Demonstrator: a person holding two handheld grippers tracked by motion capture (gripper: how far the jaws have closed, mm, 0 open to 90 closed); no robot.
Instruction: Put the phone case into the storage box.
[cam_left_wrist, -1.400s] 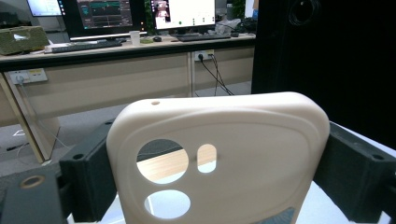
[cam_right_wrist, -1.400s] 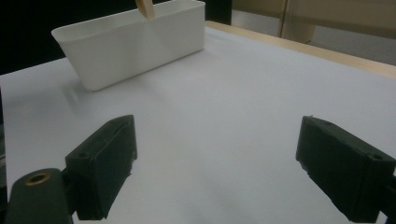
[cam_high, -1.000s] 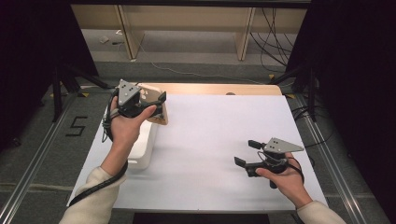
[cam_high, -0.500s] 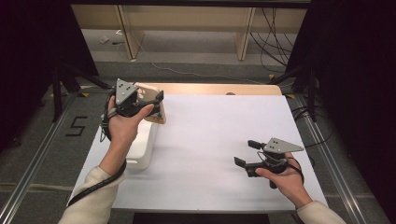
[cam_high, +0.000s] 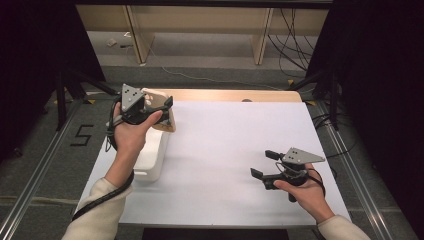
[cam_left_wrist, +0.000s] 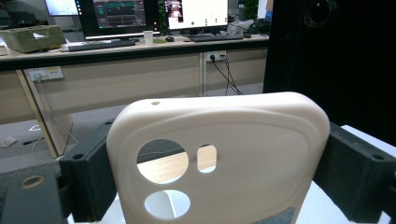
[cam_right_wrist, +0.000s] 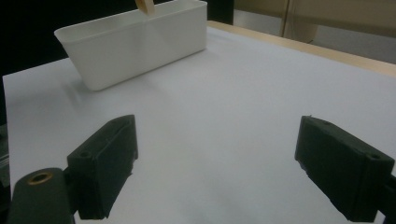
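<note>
My left gripper (cam_high: 161, 108) is raised over the table's left side, shut on a beige phone case (cam_left_wrist: 233, 149) across its width. The case has round and oblong camera cutouts and stands upright between the black jaws. It hangs above the far end of a white rectangular bin (cam_high: 150, 161). In the right gripper view a sliver of the case (cam_right_wrist: 145, 7) shows over the bin (cam_right_wrist: 135, 46). My right gripper (cam_high: 264, 165) is low at the right front of the white table top (cam_high: 225, 145). Its jaws stand open with only bare table between them (cam_right_wrist: 224, 172).
The bin stands along the table's left edge. A wooden strip (cam_high: 235, 96) runs along the table's far edge. Beyond it are desk legs and cables on the floor (cam_high: 210, 80). Metal rails (cam_high: 360, 190) flank the table on both sides.
</note>
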